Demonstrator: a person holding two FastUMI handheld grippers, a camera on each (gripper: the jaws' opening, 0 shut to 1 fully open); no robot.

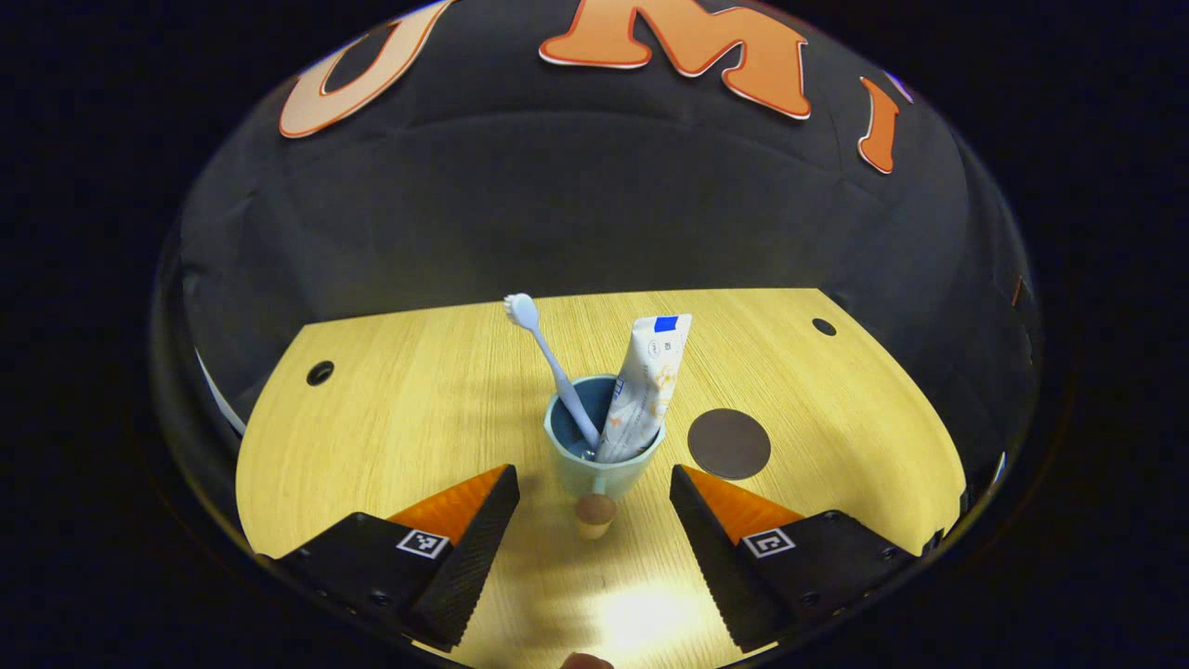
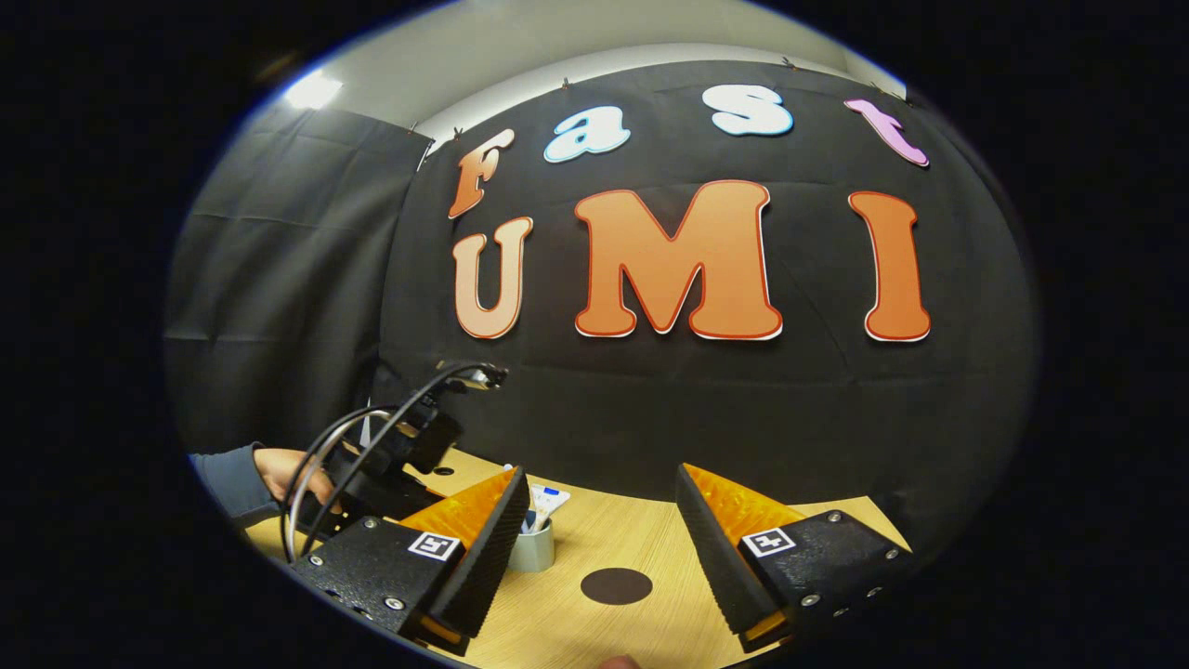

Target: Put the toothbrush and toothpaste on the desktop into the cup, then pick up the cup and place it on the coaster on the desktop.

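I see the desk (image 1: 399,418) across the lower half of the left gripper view, pale wood under the booth's black cloth. My left gripper (image 1: 594,483) sits at the bottom centre with its jaws spread wide and nothing between them. The cup (image 1: 599,465) stands at frame centre just beyond the fingertips, clear of both. The toothpaste (image 1: 646,390) leans right inside it, and the toothbrush (image 1: 553,367) leans left, bristles up. The coaster (image 1: 729,444) lies flat just right of the cup (a dark disc, not touching it).

In the right gripper view, my right gripper (image 2: 602,506) is wide open and empty at the bottom, the coaster (image 2: 617,586) between its fingers, the cup (image 2: 534,548) behind its left finger.
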